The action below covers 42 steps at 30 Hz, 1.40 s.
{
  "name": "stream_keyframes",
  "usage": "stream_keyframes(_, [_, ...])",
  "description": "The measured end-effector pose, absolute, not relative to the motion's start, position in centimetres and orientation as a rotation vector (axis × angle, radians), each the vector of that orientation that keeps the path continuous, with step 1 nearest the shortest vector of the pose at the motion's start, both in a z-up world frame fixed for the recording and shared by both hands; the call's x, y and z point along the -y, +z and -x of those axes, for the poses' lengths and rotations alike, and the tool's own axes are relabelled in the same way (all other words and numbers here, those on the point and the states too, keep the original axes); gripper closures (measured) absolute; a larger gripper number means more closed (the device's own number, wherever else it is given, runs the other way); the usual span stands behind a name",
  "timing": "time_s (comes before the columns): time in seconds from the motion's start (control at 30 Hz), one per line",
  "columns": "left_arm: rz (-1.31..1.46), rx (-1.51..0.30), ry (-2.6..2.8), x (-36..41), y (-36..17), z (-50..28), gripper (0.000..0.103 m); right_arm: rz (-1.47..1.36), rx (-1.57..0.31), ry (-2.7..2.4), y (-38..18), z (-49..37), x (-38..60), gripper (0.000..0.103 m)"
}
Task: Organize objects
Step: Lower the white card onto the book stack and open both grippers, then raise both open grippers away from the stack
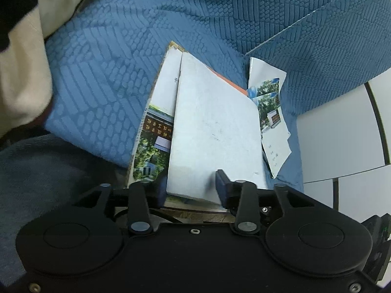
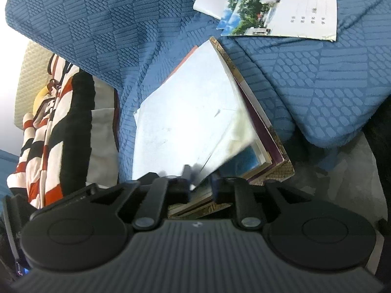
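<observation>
A small stack of books lies on a blue textured sofa cover (image 1: 110, 73). A white booklet (image 1: 215, 131) is on top, over a book with a photo cover (image 1: 154, 144). My left gripper (image 1: 191, 188) is open at the stack's near edge. The white cover lies between its fingers, and the pads stand apart from it. In the right wrist view the white booklet (image 2: 185, 112) rests on a brown-bordered book (image 2: 264, 141). My right gripper (image 2: 201, 178) is open around the booklet's blurred near corner. Loose photo leaflets (image 1: 271, 112) (image 2: 281, 7) lie just beyond the stack.
A blue cushion (image 1: 330, 48) rises behind the leaflets. White tiled floor (image 1: 342, 127) shows on the right of the left wrist view. A cream cloth (image 1: 22, 78) lies left of the stack. A red, black and white striped garment (image 2: 53, 127) hangs at the left of the right wrist view.
</observation>
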State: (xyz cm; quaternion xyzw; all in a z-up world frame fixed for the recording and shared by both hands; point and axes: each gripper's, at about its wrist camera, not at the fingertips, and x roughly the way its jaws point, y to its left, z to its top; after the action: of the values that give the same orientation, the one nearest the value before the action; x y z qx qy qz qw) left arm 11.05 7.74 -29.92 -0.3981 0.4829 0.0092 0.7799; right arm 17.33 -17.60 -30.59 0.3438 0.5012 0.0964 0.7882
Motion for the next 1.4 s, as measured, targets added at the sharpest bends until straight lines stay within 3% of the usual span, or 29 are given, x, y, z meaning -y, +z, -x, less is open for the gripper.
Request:
stream_keyframes(0.07, [0.844, -1.041, 0.031, -7.7, -29.3, -10.6, 0.056, -0.736, -1.097, 0.21, -30.5, -17.1, 17.6, 0.046])
stream_keyframes(0.1, [0.833, -1.039, 0.038, -7.6, -29.0, -10.4, 0.055, -0.729, -1.097, 0.21, -30.4, -17.0, 17.6, 0.045])
stream_keyframes(0.43, [0.737, -0.949, 0.07, -5.4, -23.0, -8.3, 0.047, -0.543, -0.992, 0.292, -25.8, -15.2, 18.0, 0.045])
stream_keyframes(0.87, [0.583, -0.805, 0.001, 0.2, -11.8, -7.1, 0.032, -0.313, -0.745, 0.372, -14.6, -13.2, 21.2, 0.045])
stream_keyframes(1.4, [0.539, -0.764, -0.094, 6.9, -7.0, -4.3, 0.022, -0.293, -0.68, 0.321, -10.7, -7.7, 27.8, 0.045])
